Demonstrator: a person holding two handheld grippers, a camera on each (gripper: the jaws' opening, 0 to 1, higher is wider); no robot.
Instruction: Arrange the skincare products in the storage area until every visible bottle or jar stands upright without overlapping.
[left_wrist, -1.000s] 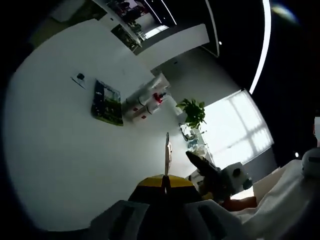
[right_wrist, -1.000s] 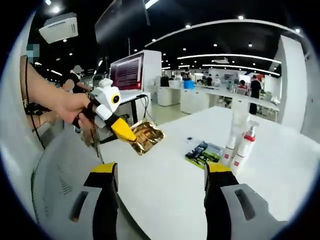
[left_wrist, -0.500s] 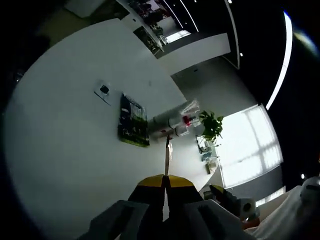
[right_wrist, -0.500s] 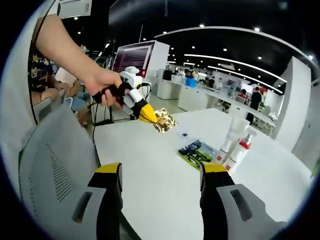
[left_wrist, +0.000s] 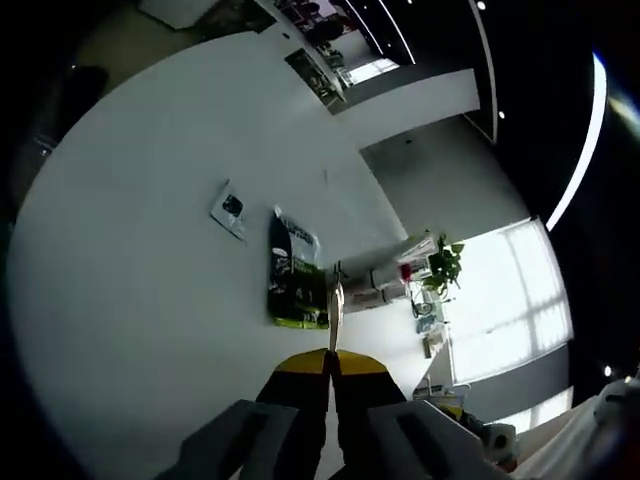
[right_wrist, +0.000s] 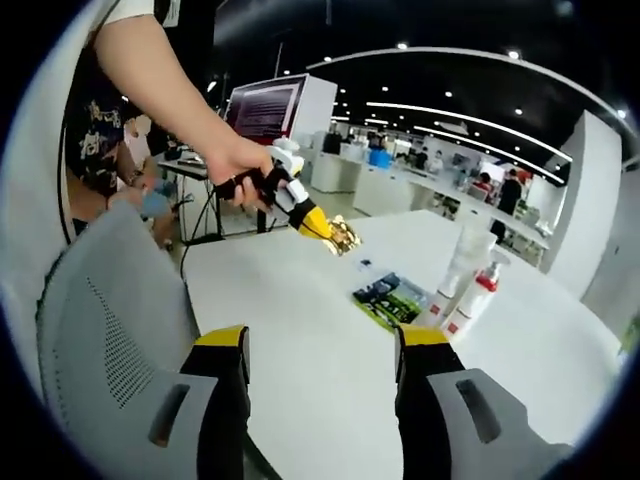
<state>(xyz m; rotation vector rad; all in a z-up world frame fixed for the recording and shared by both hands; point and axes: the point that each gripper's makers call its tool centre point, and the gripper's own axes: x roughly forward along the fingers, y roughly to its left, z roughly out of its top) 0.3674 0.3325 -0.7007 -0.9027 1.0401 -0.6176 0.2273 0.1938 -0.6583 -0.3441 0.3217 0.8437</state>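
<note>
A white tube (right_wrist: 466, 262) and a white pump bottle with a red collar (right_wrist: 479, 296) stand upright side by side on the white table (right_wrist: 300, 330). They appear tilted in the left gripper view as the bottles (left_wrist: 388, 285). My left gripper (left_wrist: 331, 360) is shut on a gold foil sachet (left_wrist: 337, 305), seen edge-on. In the right gripper view a hand holds that left gripper (right_wrist: 322, 226) above the table with the gold sachet (right_wrist: 344, 236) at its tip. My right gripper (right_wrist: 322, 345) stands open near the table's edge, with nothing between its fingers.
A green and black packet (right_wrist: 390, 297) lies flat in front of the bottles, also seen as the packet (left_wrist: 296, 278). A small card (left_wrist: 230, 207) lies beside it. A grey mesh chair back (right_wrist: 110, 340) is at the left. A potted plant (left_wrist: 441, 270) stands beyond the table.
The left gripper has carried the gold sachet out over the table, closer to the green packet and the bottles. The right gripper has stayed open.
</note>
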